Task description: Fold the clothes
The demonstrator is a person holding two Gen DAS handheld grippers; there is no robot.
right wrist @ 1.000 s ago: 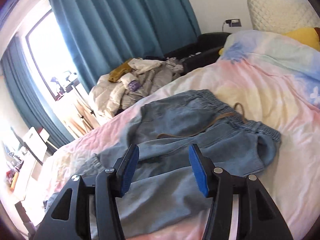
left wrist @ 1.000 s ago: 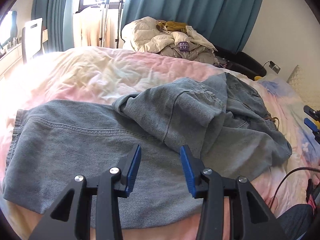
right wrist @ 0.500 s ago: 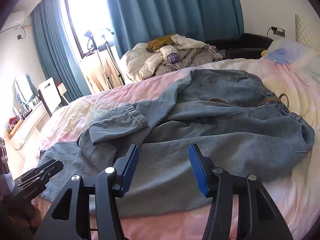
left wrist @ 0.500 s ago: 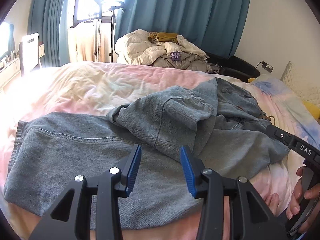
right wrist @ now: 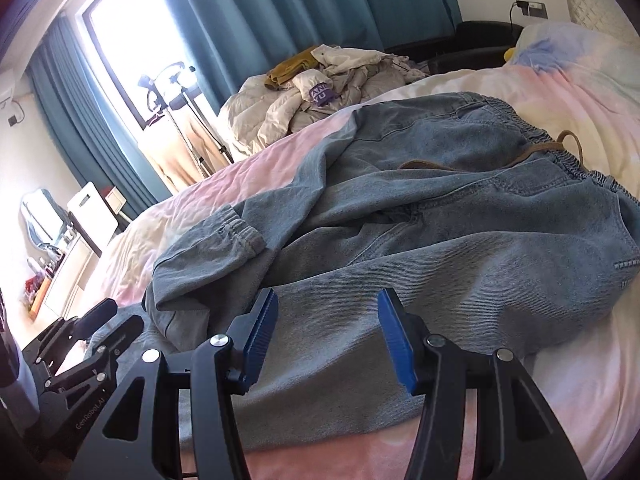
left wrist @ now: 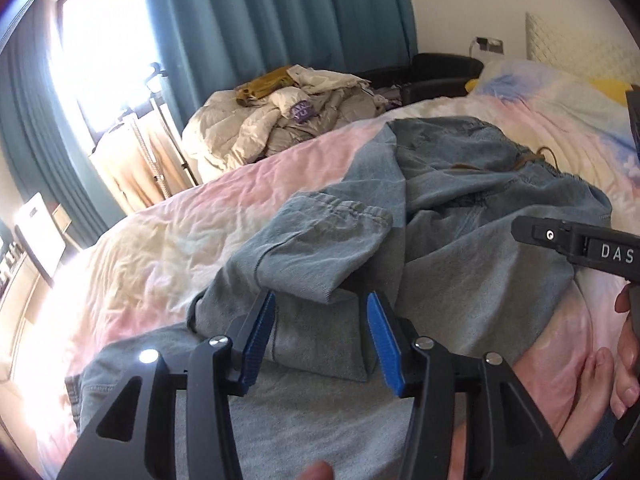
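Note:
Light blue jeans (left wrist: pixel 472 208) lie crumpled on the pink bed (left wrist: pixel 168 240), one leg folded back so its elastic cuff (left wrist: pixel 340 216) lies on top. In the right wrist view the jeans (right wrist: pixel 460 240) show their elastic waistband and a brown drawstring (right wrist: pixel 532 152) at the right. My left gripper (left wrist: pixel 320 328) is open and empty, hovering just above the folded leg. My right gripper (right wrist: pixel 326 328) is open and empty above the near leg. The right gripper's body (left wrist: pixel 576 244) shows in the left wrist view, the left gripper's (right wrist: pixel 84 344) in the right wrist view.
A heap of pale jackets and clothes (left wrist: pixel 288 116) lies beyond the bed by the teal curtains (left wrist: pixel 280 20). A garment stand (right wrist: pixel 184 120) is by the window. A black chair (left wrist: pixel 436 68) and a pillow (right wrist: pixel 560 48) are at the far right.
Both grippers have tilted and moved closer to the jeans, the left one toward the folded leg cuff. Both stay open and empty.

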